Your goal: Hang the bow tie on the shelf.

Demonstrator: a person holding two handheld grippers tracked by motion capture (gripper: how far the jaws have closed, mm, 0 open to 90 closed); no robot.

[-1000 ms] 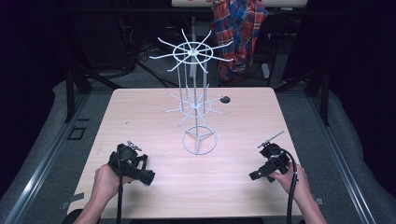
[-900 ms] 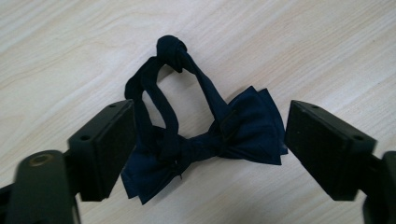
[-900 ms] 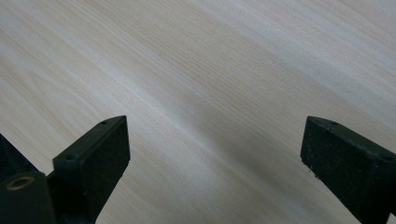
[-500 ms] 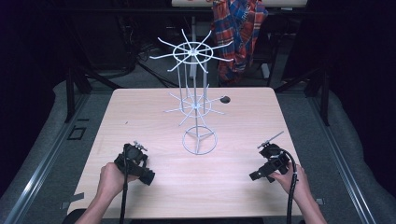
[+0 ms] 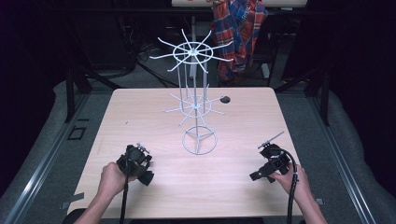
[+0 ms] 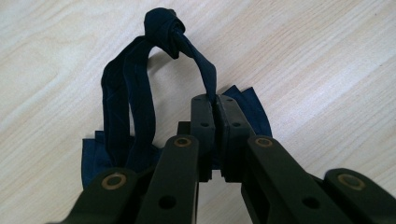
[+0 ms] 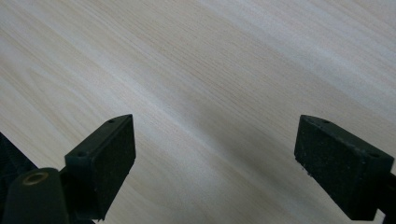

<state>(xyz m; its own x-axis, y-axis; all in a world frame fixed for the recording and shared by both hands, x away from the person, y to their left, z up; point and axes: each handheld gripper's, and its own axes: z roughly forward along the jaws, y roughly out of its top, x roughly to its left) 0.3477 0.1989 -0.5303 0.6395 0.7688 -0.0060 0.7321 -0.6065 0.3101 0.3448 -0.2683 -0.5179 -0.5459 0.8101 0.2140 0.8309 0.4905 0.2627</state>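
- Nearest, lower left of the high view: my left gripper (image 5: 141, 171) sits low over the wooden table (image 5: 243, 121). In the left gripper view its jaws have just been closing and now stand pressed together on one strand of a dark blue fabric loop (image 6: 135, 107), pinched just below the knot (image 6: 166, 25).
- The loop rises from a flat piece of the same cloth lying on the table under the jaws; the knot sits at the top centre of that view, beyond the fingertips. The loop's long axis runs away from the gripper, roughly along the jaw line.
- Lower right of the high view: my right gripper (image 5: 266, 171) rests apart from the cloth. In the right gripper view its pads (image 7: 105, 163) are spread wide with bare tabletop between them.
- Centre of the high view, farther off: a white wire rack (image 5: 196, 93) stands upright on its ring base, arms radiating at two levels.
- Judgement: the rack lies up and to the right of the held loop, and the left hand is the nearer one. The coming move turns on lifting the loop and keeping it open toward a rack arm.
- Far edge: a small dark object (image 5: 225, 99) beside the rack; I cannot identify it.
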